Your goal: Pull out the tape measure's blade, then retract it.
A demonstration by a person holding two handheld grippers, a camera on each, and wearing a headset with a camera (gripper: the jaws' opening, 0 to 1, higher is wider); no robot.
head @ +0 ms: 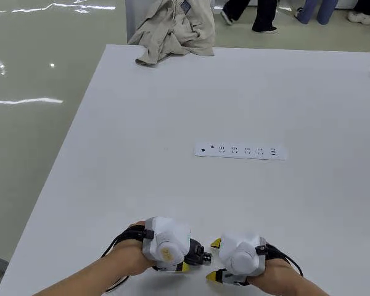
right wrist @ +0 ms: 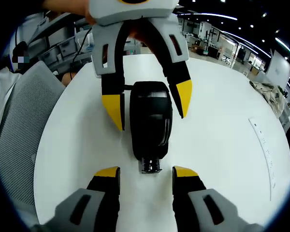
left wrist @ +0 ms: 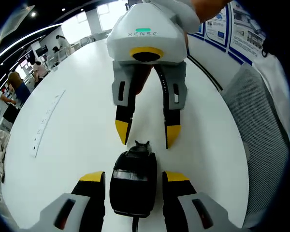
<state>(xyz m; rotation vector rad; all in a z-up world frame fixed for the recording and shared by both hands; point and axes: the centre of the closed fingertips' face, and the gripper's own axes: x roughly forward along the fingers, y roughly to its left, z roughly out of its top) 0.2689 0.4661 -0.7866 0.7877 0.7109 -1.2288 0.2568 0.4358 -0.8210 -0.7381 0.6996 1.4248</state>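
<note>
The tape measure (right wrist: 150, 121) lies on the table (head: 234, 98) between the fingers of the left gripper (left wrist: 134, 177), which bracket it closely, likely to anchor it. I cannot tell whether they pinch it. The right gripper (right wrist: 146, 172) faces it with fingers spread and empty, flanking the blade end, seemingly lined up for the pull.

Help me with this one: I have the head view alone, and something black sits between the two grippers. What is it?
Observer: A black tape measure. The left gripper view shows its case between the jaws of the left gripper; I cannot tell whether they press it.
Operator: Is the right gripper on the blade's hook?
Observer: No. In the right gripper view the right gripper is open, and its jaws stand on either side of the hook end without touching it.
</note>
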